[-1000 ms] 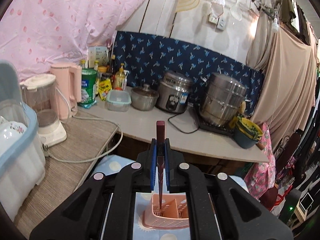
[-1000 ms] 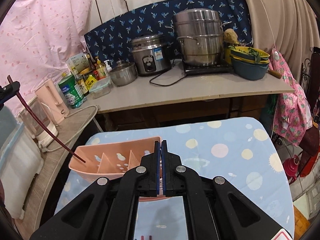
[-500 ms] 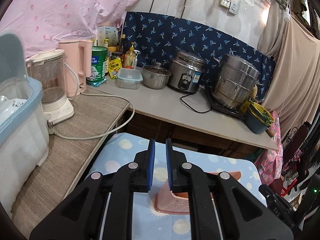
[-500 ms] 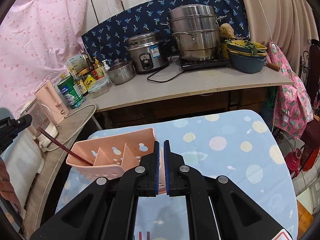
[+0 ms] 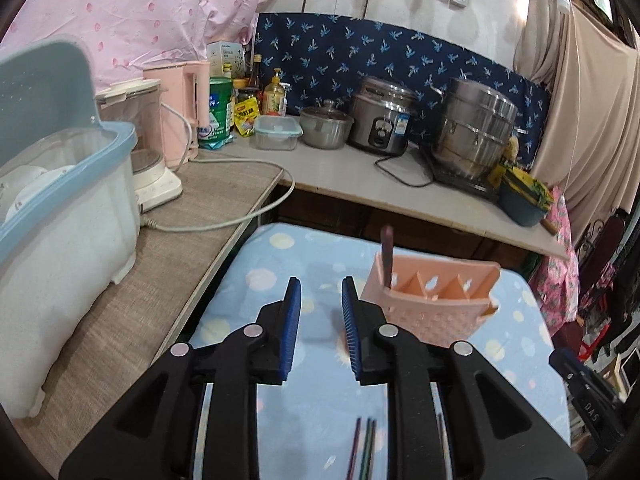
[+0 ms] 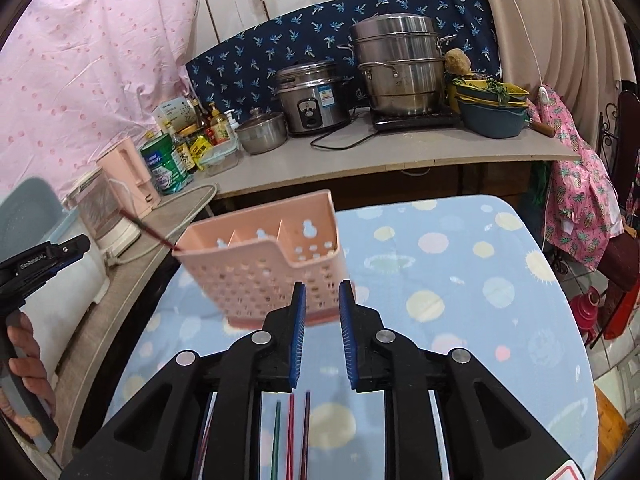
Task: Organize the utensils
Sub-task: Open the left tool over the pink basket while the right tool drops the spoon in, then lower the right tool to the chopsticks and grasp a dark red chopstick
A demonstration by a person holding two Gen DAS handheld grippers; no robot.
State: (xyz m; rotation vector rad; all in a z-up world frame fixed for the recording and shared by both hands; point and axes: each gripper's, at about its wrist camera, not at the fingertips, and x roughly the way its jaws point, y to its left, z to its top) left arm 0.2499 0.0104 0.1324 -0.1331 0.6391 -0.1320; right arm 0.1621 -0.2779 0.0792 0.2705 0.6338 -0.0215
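A pink perforated utensil holder [image 5: 432, 304] stands on the blue dotted table [image 5: 280, 272]. A dark red chopstick [image 5: 386, 256] leans in its left end compartment; it also shows in the right wrist view [image 6: 146, 229]. My left gripper [image 5: 320, 300] is open and empty, left of the holder. My right gripper [image 6: 322, 300] is open and empty, close in front of the holder [image 6: 264, 268]. Several coloured chopsticks [image 6: 292, 432] lie on the table under the right gripper, and also show in the left wrist view [image 5: 362, 452].
A beige side counter [image 5: 132, 300] along the table's left carries a blue-rimmed dish bin [image 5: 52, 208] and a blender [image 5: 140, 148]. The far counter [image 5: 360, 176] holds a rice cooker [image 5: 380, 120], a steamer pot [image 5: 476, 132] and bottles. The left gripper shows in the right wrist view [image 6: 36, 268].
My left gripper let go of the dark red chopstick into the holder, opened and drew back to the left. My right gripper opened from shut and moved closer to the holder.
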